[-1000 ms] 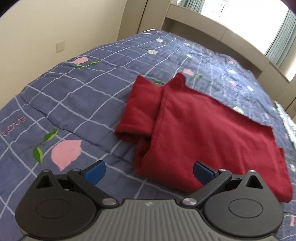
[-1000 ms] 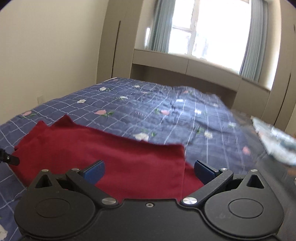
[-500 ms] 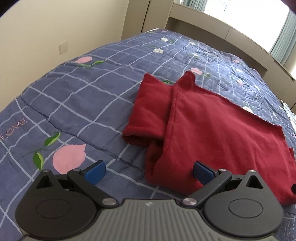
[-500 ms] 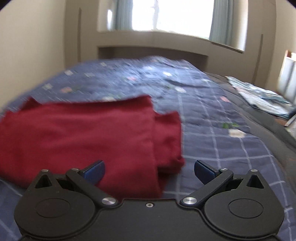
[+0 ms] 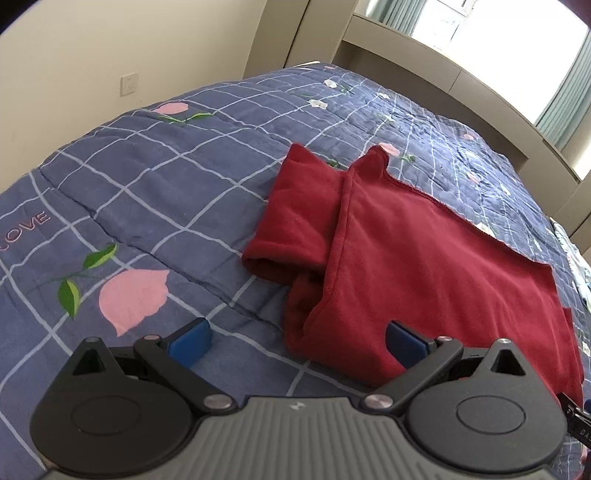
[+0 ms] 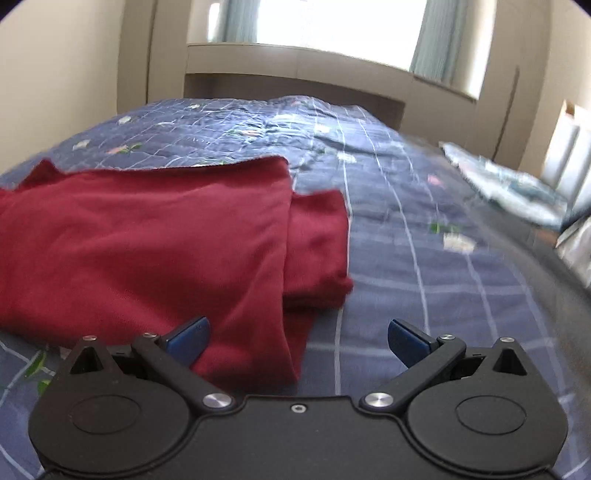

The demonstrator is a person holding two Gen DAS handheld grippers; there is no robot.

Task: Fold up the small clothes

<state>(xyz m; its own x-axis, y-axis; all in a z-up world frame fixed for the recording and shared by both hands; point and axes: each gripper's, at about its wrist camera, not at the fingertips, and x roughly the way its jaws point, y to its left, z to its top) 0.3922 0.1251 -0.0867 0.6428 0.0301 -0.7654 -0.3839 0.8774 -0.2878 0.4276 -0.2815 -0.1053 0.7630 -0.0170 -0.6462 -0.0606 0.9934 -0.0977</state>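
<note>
Red garment (image 5: 424, 266) lies flat on my blue checked quilt (image 5: 155, 192), partly folded, one sleeve tucked under each side edge. Its long axis runs left to right across the bed between my two tools. My left gripper (image 5: 297, 338) hovers low over the garment's left end, tilted down, blue fingers (image 5: 190, 339) spread wide, nothing held. My right gripper (image 6: 299, 336) sits low at the right end (image 6: 317, 243), aimed along the bed toward the window (image 6: 332, 29), fingers (image 6: 406, 341) also wide apart and empty. Right view is blurred at the edges.
</note>
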